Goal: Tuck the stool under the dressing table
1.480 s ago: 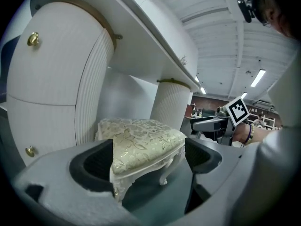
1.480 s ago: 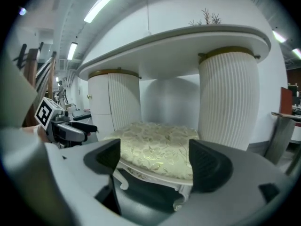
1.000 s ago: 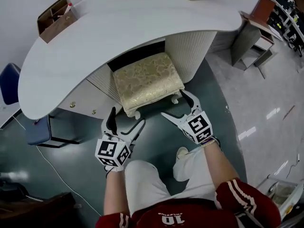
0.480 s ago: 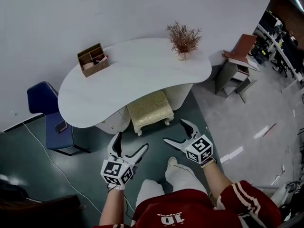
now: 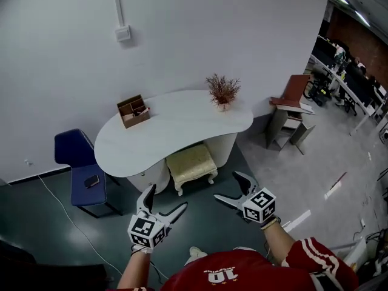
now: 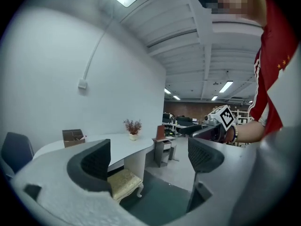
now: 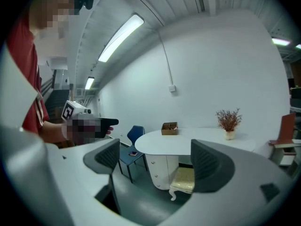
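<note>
- Head view: stool (image 5: 191,164) partly tucked under front edge of dressing table (image 5: 176,129).
- Left gripper (image 5: 167,197), right gripper (image 5: 227,185): jaws wide apart, empty, well apart from stool.

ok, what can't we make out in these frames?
Stool back: head view, hidden under the dressing table top.
Dark item on blue chair: head view, too small to identify.
Wooden box contents: every view, too small.
</note>
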Tool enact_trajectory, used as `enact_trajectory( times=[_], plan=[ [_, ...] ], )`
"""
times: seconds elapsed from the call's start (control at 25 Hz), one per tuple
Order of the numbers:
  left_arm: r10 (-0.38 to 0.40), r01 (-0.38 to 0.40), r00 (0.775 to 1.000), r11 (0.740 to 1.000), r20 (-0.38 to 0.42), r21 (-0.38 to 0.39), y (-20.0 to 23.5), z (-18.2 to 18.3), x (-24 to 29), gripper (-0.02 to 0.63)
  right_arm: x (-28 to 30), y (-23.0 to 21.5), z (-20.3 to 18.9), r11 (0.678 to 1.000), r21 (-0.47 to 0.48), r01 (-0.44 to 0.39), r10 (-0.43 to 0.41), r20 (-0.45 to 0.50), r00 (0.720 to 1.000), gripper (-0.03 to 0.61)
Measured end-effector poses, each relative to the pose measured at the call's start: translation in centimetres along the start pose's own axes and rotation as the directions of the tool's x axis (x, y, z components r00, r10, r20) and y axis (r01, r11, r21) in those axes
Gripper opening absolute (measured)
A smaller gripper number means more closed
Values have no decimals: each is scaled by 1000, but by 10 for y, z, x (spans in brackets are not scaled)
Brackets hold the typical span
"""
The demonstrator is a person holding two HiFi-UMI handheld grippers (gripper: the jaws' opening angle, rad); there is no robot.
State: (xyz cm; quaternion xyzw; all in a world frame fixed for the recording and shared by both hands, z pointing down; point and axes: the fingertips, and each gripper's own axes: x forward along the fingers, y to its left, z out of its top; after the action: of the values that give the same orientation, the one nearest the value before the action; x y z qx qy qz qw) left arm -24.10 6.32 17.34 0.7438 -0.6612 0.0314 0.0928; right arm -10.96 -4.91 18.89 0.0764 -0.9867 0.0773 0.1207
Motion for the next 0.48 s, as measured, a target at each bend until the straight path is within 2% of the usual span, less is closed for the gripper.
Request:
enact_trajectory(
  times=[0.28, 0.48],
  plan=[
    [125, -115, 985, 989, 115, -92, -37, 24, -38, 506, -62, 21, 25, 998, -52, -20, 24, 78, 997, 460],
    [175, -170, 976, 984, 129, -44, -84, 44, -58, 499, -125, 19, 50, 998, -59, -10, 19, 160, 987, 458]
  ],
)
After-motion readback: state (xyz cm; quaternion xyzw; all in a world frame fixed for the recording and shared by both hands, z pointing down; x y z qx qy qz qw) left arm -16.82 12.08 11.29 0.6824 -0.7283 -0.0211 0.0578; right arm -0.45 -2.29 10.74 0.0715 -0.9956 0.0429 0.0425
